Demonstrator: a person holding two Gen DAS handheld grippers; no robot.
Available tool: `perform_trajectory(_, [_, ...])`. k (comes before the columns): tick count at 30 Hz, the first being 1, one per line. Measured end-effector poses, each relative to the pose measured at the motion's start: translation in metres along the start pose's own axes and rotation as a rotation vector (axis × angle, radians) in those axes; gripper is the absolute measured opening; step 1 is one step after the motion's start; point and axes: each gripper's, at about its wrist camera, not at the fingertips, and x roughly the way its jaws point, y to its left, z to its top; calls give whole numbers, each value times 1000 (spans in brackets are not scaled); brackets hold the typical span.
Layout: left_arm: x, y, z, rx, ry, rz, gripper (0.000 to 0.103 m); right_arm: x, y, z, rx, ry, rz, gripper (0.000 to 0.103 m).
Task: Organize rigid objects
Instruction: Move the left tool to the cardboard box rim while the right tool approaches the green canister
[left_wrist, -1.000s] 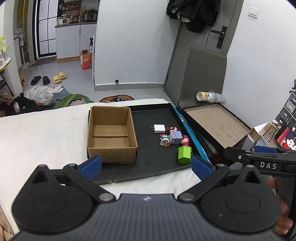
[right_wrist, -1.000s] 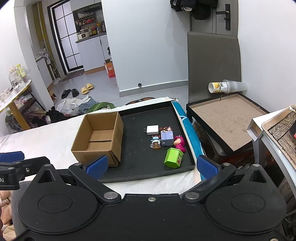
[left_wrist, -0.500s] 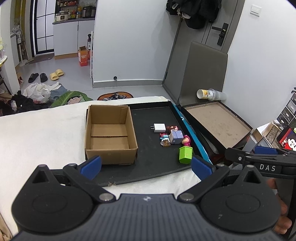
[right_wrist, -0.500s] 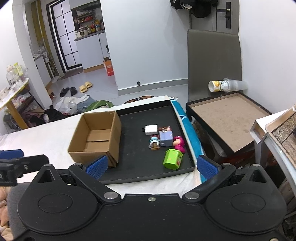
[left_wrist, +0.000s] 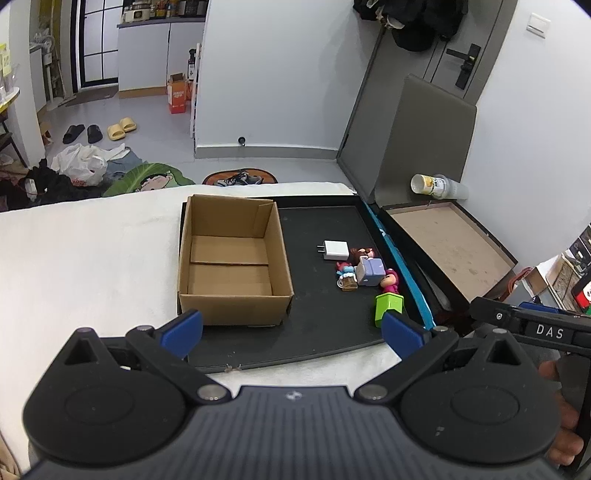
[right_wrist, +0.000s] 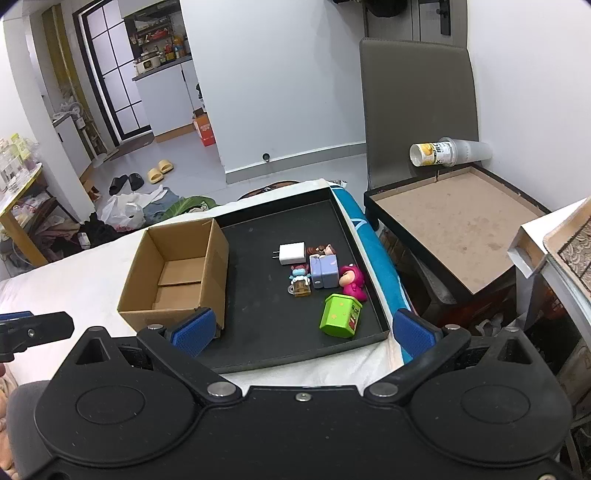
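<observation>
Pre-grasp step: nothing picked yet. Left gripper (left_wrist: 291, 330) and right gripper (right_wrist: 306, 330) hover short of tray (right_wrist: 280, 354), jaws wide, empty. Toys (right_wrist: 325, 275) clustered right of empty box (right_wrist: 177, 280). Next: reach in, close on green block (right_wrist: 340, 315).

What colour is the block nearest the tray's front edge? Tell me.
Bright green block, clearest in the right wrist view.

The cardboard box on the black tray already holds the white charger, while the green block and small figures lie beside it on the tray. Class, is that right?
Not quite. The cardboard box holds nothing: the right wrist view shows its bare floor. The white charger lies on the black tray beside the box, together with the green block and the small figures.
</observation>
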Motion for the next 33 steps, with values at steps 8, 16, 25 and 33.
perform_trajectory(8, [20, 10, 9, -16, 24, 4, 103, 21, -7, 4, 33, 36, 10, 103])
perform_trajectory(16, [41, 27, 14, -54, 62, 6, 102, 44, -11, 8, 54, 80, -3, 103])
perform_trajectory(25, [60, 50, 23, -97, 74, 5, 100, 69, -15, 15, 95, 130, 20, 103])
perform_trajectory(33, [75, 68, 25, -140, 62, 5, 99, 90, -25, 28, 137, 180, 58, 103])
